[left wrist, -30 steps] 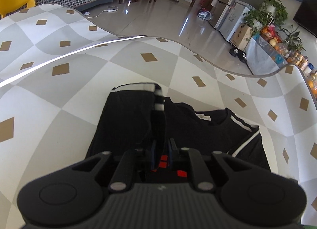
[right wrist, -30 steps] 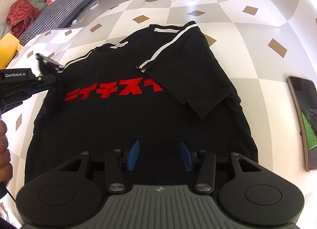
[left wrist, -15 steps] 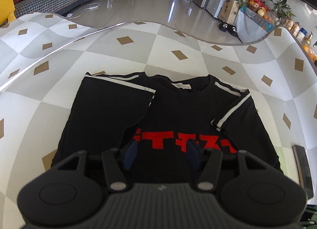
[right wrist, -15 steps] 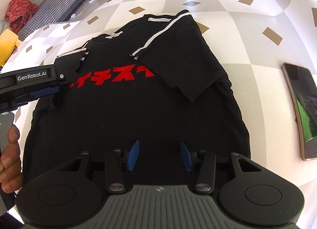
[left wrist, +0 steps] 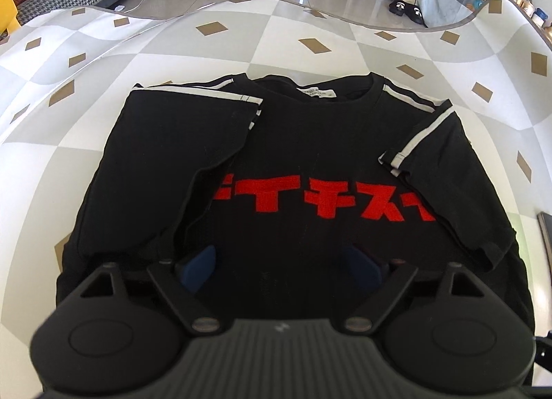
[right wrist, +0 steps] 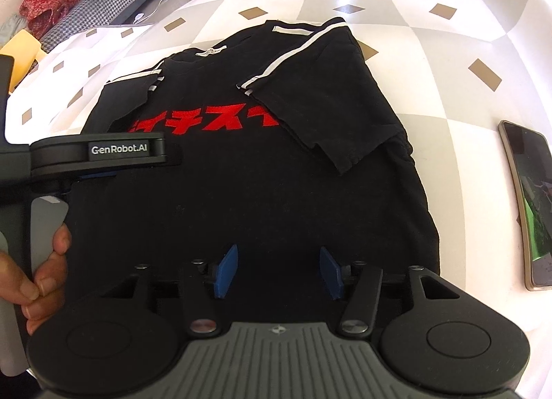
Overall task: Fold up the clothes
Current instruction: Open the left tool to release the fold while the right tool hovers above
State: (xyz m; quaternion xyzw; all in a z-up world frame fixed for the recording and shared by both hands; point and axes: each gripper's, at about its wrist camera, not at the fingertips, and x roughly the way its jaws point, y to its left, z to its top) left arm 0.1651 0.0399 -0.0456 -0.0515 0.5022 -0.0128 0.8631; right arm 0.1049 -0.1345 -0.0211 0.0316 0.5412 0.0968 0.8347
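T-shirt (left wrist: pixel 310 233) black knit, red blocky print, sleeves folded inward; left tongs (left wrist: pixel 279 264), right tongs (right wrist: pixel 279 271) wide, empty.

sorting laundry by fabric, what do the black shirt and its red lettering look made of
The black shirt looks like matte knit cotton or a cotton blend: soft creases, no sheen. Its red lettering seems fuzzy, perhaps flocked or embroidered; the pictures cannot settle which.

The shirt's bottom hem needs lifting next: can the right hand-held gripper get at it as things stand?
Probably yes: the right hand-held gripper is open over the black shirt, near its lower end, nothing between; the hem itself is hidden.
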